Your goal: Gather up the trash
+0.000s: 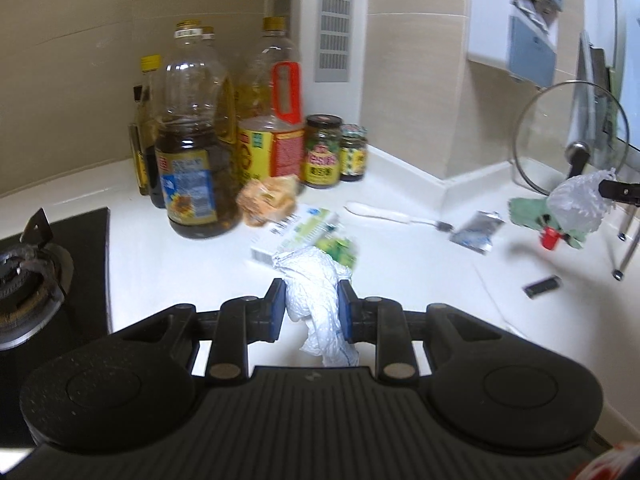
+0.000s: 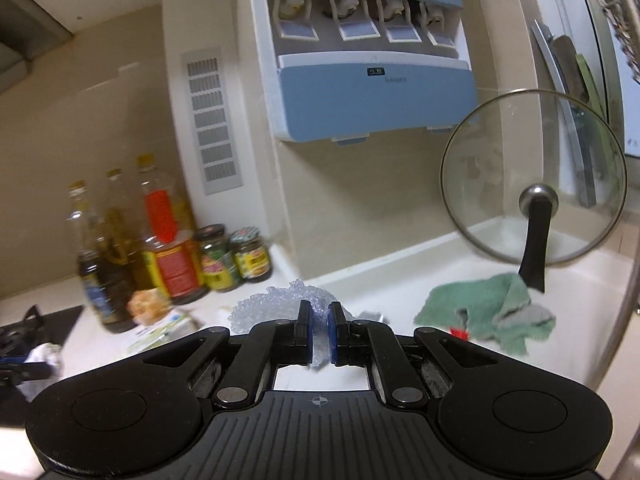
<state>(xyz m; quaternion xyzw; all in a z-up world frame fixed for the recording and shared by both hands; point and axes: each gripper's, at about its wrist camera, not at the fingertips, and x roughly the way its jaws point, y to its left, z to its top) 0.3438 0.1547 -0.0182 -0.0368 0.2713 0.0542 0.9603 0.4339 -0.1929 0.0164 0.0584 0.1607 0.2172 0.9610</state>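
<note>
Between the pads of the left hand-held gripper (image 1: pixel 311 310), low centre of its view, a crumpled white wrapper (image 1: pixel 316 292) is clamped; the right hand-held gripper (image 2: pixel 319 330) is clamped on clear bubble wrap (image 2: pixel 280 300). Both are full. Just beyond the left one, centre frame, a flat carton (image 1: pixel 296 230) lies on the worktop (image 1: pixel 400 272), long axis slanting up-right, nearer the left hand.

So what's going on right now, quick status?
Left gripper shut on crumpled white wrapper. Right gripper shut on clear bubble wrap. More litter on counter. Nothing blocking.
</note>
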